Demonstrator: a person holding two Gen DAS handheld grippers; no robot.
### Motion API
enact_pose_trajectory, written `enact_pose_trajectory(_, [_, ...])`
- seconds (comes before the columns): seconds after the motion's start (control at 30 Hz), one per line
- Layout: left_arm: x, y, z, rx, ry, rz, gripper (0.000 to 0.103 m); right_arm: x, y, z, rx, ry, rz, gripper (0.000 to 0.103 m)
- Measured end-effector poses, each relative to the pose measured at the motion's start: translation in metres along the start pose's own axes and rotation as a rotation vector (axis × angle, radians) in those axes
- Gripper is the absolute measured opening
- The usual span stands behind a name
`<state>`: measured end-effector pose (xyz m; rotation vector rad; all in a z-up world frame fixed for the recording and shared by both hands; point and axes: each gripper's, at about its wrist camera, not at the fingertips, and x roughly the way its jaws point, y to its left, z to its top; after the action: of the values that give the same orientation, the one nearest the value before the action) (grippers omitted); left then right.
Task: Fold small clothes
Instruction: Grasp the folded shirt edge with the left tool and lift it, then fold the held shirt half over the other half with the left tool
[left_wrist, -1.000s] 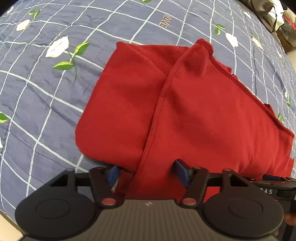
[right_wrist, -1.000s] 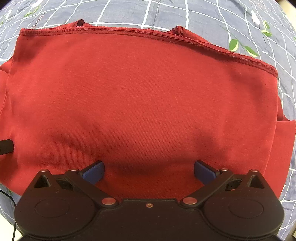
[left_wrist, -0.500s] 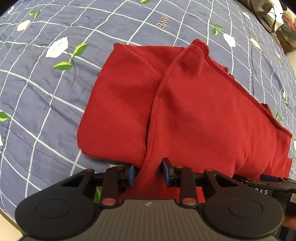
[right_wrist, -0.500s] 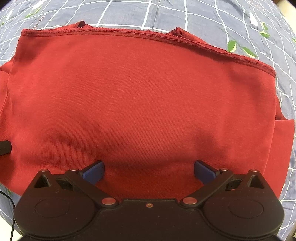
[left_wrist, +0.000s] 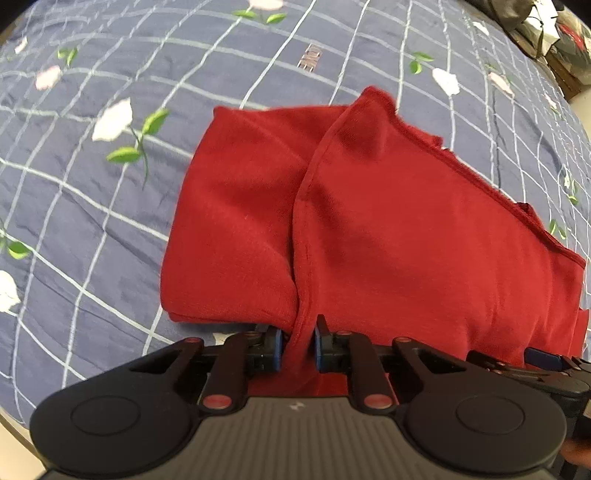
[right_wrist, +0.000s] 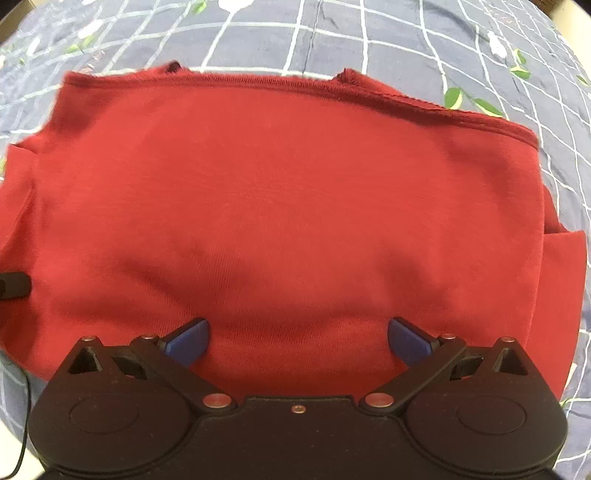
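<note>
- Nearest in the left wrist view, the left gripper (left_wrist: 298, 349) has its 2 blue-padded fingers (left_wrist: 320, 345) pressed in on a bunched fold of the red garment (left_wrist: 388, 236), pinching the near hem where a stitched seam runs down into the gap.
- Nearest in the right wrist view, the right gripper (right_wrist: 298, 338) has its 2 blue fingertips (right_wrist: 186, 341) spread wide apart, with red cloth lying flat between them and nothing pinched; whether the tips touch the cloth cannot be told.
- The gripper bodies are black moulded plastic with round discs at each side, small red pivot caps and a ribbed grey top on the left one.
- The garment (right_wrist: 280, 206) is a soft, fine-ribbed knit, folded into a broad, roughly rectangular pad of more than 1 layer; a flap of it sticks out at the right edge in the right wrist view.
- In the left wrist view 1 layer overlaps another along a raised seam that curves from the pinch up to the far corner, which stands slightly peaked.
- The far edge carries a thicker stitched hem, a little frayed and wavy.
- The garment lies on a blue-grey quilted bedspread (left_wrist: 92, 206), with a grid of white lines and printed white flowers on green leaves.
- At the far right corner of the left wrist view, dark crumpled items (left_wrist: 546, 26) lie beyond the bedspread; too blurred to identify.
</note>
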<state>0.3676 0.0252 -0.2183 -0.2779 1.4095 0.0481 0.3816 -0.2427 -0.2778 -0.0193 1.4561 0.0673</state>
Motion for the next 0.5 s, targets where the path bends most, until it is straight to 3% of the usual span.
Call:
enact_pose_trajectory(0.33, [-0.035,-0.038,-0.003,0.065,-0.096,0.104,0.015,-0.052,-0.060,-0.044,0.025,-0.064,0.031,0.103])
enact_pose_trajectory(0.5, [-0.070,-0.100,-0.019,0.273,-0.230,0.144,0.014,-0.079,-0.116,-0.079,0.046,-0.081,0.012,0.103])
